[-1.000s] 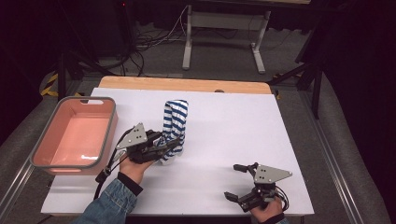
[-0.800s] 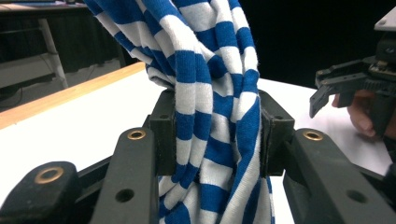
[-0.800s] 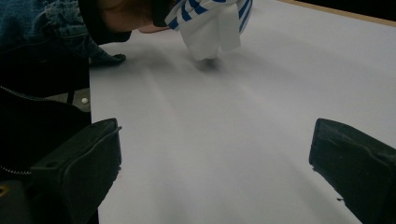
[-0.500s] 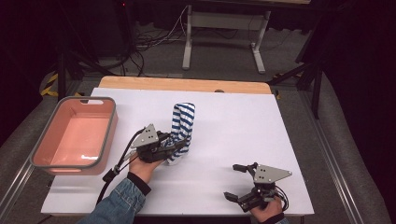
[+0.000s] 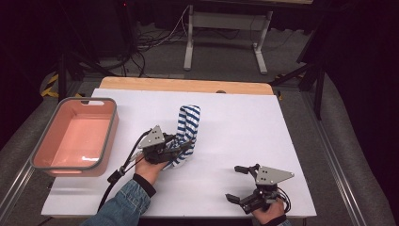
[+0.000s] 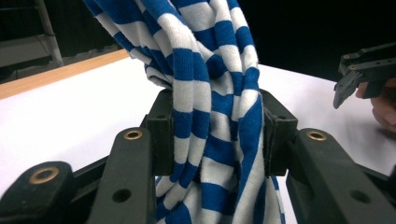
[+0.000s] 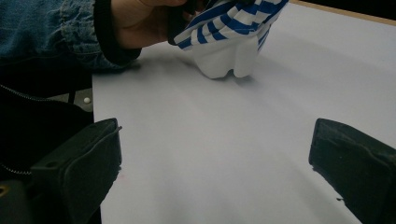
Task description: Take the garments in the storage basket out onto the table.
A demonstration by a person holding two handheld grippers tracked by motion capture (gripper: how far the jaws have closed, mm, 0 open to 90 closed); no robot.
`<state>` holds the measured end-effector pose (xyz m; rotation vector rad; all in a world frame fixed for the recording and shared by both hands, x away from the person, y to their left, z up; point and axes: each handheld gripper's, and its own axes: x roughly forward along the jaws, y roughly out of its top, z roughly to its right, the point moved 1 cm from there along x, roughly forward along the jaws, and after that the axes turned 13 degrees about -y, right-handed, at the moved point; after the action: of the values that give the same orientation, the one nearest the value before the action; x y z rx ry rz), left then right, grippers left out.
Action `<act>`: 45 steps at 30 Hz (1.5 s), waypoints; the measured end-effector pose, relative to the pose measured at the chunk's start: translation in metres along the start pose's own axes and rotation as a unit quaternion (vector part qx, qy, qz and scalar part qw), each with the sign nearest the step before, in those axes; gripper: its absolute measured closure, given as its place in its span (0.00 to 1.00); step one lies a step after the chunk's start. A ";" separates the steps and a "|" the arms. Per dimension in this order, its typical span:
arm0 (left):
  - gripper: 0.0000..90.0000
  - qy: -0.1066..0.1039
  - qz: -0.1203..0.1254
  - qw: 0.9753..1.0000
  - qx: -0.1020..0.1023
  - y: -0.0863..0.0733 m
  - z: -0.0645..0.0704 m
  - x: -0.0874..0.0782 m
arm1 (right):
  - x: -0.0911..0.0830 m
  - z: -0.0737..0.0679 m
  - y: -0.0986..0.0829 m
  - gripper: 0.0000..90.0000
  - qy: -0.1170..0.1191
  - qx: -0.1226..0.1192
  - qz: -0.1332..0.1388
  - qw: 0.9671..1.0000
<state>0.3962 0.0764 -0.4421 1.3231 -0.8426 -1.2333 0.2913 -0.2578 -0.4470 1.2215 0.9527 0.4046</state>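
Note:
A blue-and-white striped sock [image 5: 188, 129] arches up from the white table [image 5: 244, 122] near its middle. My left gripper [image 5: 181, 149] is shut on the sock's lower end; in the left gripper view the bunched cloth [image 6: 215, 126] is pinched between the two black jaws. The sock's white toe [image 7: 226, 60] touches the table in the right gripper view. My right gripper [image 5: 237, 183] rests near the front right edge, open, with bare table between its jaws [image 7: 212, 154]. The right gripper [image 6: 364, 70] also shows at the far right of the left gripper view.
A pink bin with a grey rim [image 5: 75, 136] stands at the table's left edge. A wooden strip [image 5: 188, 84] runs along the far edge. A black cable [image 5: 117, 176] trails from the left gripper. Dark floor and a metal stand lie beyond the table.
My left gripper has moved right and slightly nearer with the sock, dragging its lower end along; the sock's arch leans more to the right. The right gripper has stayed put.

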 end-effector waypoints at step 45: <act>0.18 -0.022 -0.038 0.999 -0.026 0.017 0.007 0.008 | 0.002 0.000 0.000 0.03 0.004 0.001 -0.003 1.000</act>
<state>0.3943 0.0645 -0.4258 1.2992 -0.7923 -1.3393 0.2927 -0.2562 -0.4475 1.2192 0.9627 0.4048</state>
